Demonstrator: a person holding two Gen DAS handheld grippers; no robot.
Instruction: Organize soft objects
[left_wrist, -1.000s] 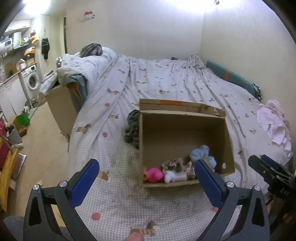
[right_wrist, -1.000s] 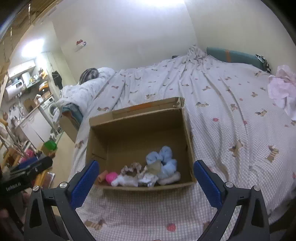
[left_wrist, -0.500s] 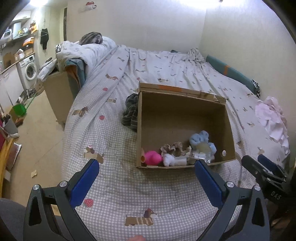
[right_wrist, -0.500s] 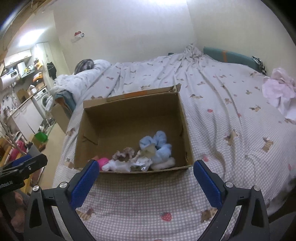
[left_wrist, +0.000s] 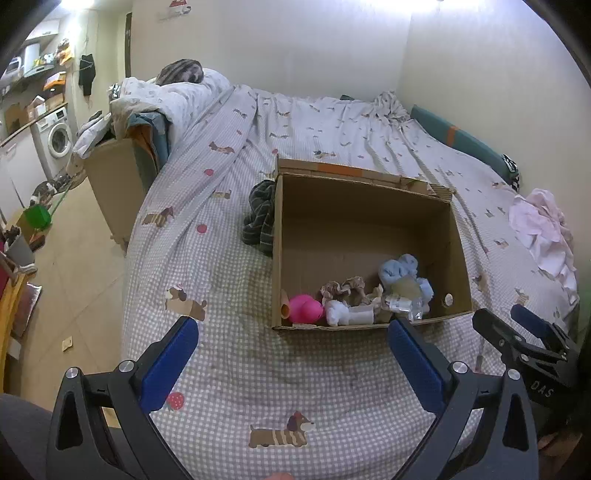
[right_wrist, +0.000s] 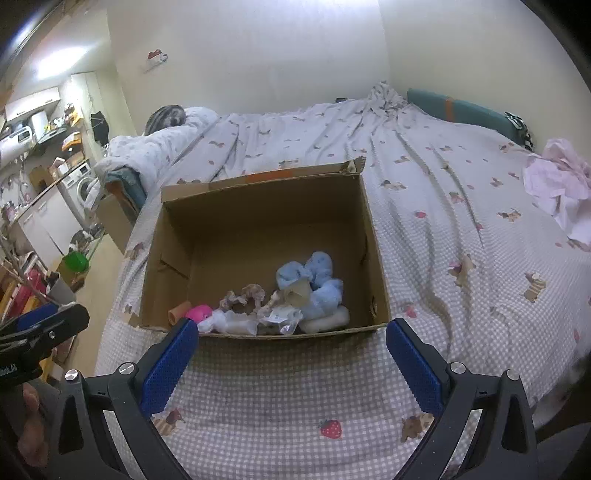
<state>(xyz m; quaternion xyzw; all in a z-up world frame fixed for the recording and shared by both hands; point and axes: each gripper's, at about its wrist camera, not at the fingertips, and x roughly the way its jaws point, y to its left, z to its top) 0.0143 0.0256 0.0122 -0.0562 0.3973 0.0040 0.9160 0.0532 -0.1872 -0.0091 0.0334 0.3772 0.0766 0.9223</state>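
Note:
An open cardboard box (left_wrist: 458, 251) (right_wrist: 376, 258) sits on the bed. Inside, along its near wall, lie a pink ball (left_wrist: 304, 309) (right_wrist: 199, 312), a light blue soft toy (left_wrist: 400, 269) (right_wrist: 314, 277), a white rolled piece (left_wrist: 347, 315) (right_wrist: 229, 323) and a beige scrunchie (left_wrist: 341, 288) (right_wrist: 245, 293). A dark striped cloth (left_wrist: 260, 218) lies outside, against the box's left wall. My left gripper (left_wrist: 291, 354) is open and empty, near of the box. My right gripper (right_wrist: 291, 354) is also open and empty, just before the box's near wall.
A pink garment (left_wrist: 543, 229) (right_wrist: 561, 184) lies at the bed's right side. A teal cushion (right_wrist: 461, 112) rests against the far wall. Left of the bed stand a tall cardboard box (left_wrist: 114, 184), a washing machine (left_wrist: 55, 138) and a green tub (left_wrist: 37, 218).
Both grippers have pulled back and risen a little, so the box sits further from the fingers and more bedsheet shows in front. Both stay open and empty.

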